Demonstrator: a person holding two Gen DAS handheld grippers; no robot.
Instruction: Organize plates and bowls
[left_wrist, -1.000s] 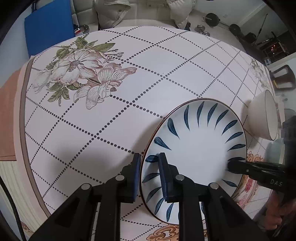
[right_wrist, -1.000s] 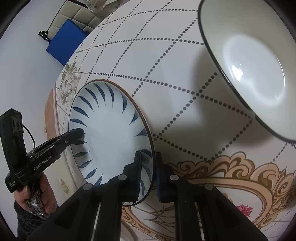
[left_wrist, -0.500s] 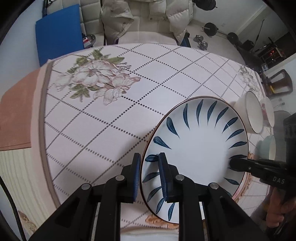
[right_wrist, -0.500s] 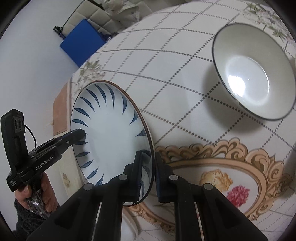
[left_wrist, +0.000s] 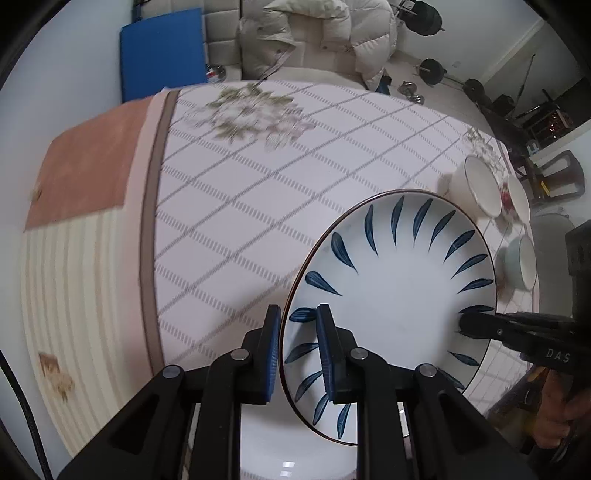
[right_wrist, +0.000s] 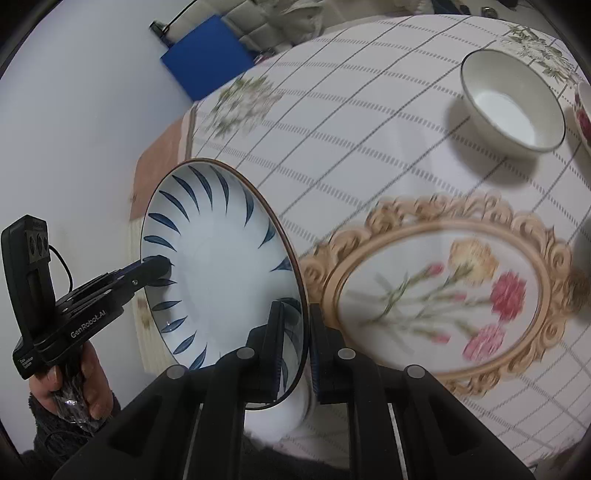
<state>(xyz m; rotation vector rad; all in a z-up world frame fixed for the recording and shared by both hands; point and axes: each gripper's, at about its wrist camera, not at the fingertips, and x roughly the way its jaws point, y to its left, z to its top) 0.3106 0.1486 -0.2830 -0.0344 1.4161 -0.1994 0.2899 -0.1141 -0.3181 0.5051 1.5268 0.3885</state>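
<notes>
Since a second ago we have lifted the blue-leaf plate (left_wrist: 399, 291) off the table (left_wrist: 236, 206), left gripper (left_wrist: 297, 347) and right gripper (right_wrist: 293, 343) each clamped on opposite rims of this stiff, glazed, slippery, breakable dish.

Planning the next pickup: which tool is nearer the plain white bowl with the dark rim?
Right. The right tool grips the plate's rim on the side facing the white bowl; the left tool grips the opposite rim.
</notes>
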